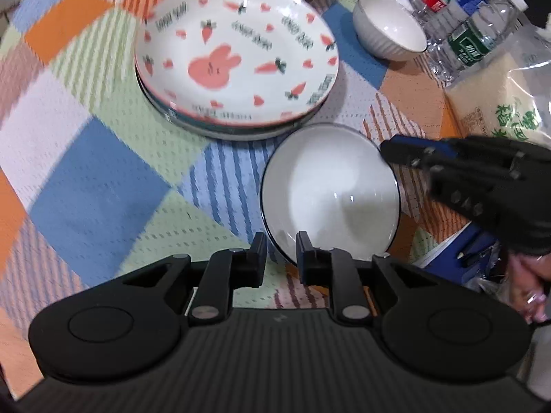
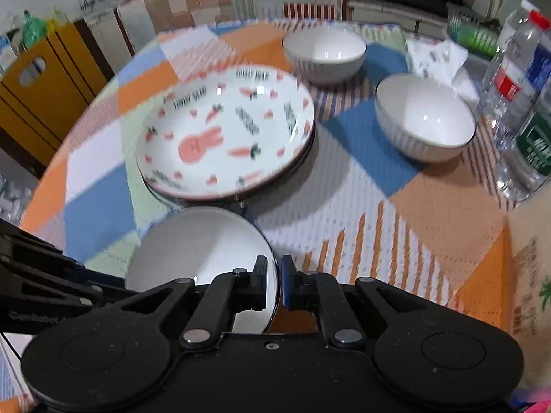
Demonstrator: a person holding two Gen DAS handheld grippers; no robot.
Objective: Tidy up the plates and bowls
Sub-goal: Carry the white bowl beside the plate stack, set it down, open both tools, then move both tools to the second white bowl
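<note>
Bowl [image 1: 330, 189] gripped on both rims near the table's [image 1: 103, 189] front edge.
We see the left gripper [image 1: 280, 254] and right gripper [image 2: 274, 282] each clamped on its rim, just in front of the stacked rabbit plates [image 1: 237, 58].

We see the left claw [image 1: 280, 258] all in matte black: two stubby fingers [image 1: 256, 258] on hinged links with silver pivot pins, round discs either side, a ribbed housing below. The right claw [image 2: 274, 284] matches it (blue pad on one fingertip, faint grey lettering on the other unit's side). Screw heads dot its body; painted nails show on the hand [image 1: 532, 284].
</note>
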